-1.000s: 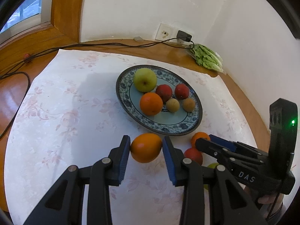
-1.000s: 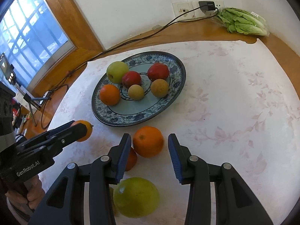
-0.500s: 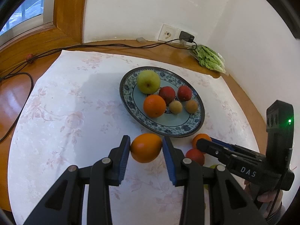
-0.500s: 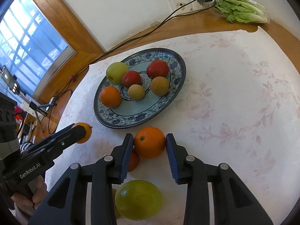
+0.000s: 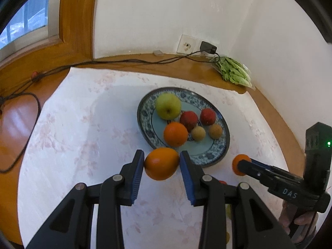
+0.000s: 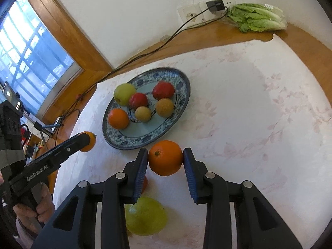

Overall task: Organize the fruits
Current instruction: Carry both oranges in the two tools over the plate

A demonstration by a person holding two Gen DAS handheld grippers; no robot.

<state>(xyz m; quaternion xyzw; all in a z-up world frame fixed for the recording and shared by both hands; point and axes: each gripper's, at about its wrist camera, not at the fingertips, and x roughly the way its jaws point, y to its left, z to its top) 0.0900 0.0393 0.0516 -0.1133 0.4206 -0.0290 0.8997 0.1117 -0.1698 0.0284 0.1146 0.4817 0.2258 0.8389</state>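
An orange (image 5: 161,163) is sitting clamped between the blue pads of the left tongs (image 5: 161,167), both pads pressing on its sides, and it is hanging just short of the near rim of the blue-patterned plate (image 5: 224,145). A second orange (image 6: 165,157) is being gripped the same way by the right tongs (image 6: 165,161), whose jaws have just been closing onto it; it too is hovering just before the plate's rim. Beyond both tongs, the plate is carrying a green apple (image 5: 167,105), a third orange (image 5: 175,133), two red fruits (image 5: 208,116) and two small tan fruits (image 5: 215,131). Behind and below the right tongs, a green fruit (image 6: 146,215) and a partly hidden reddish fruit (image 6: 144,183) are lying on the flowered cloth (image 6: 249,114) covering the counter (image 6: 228,38). Far ahead, at the wall, a bagged lettuce (image 6: 256,17) is resting beside a socket with a plugged-in charger (image 6: 214,5).
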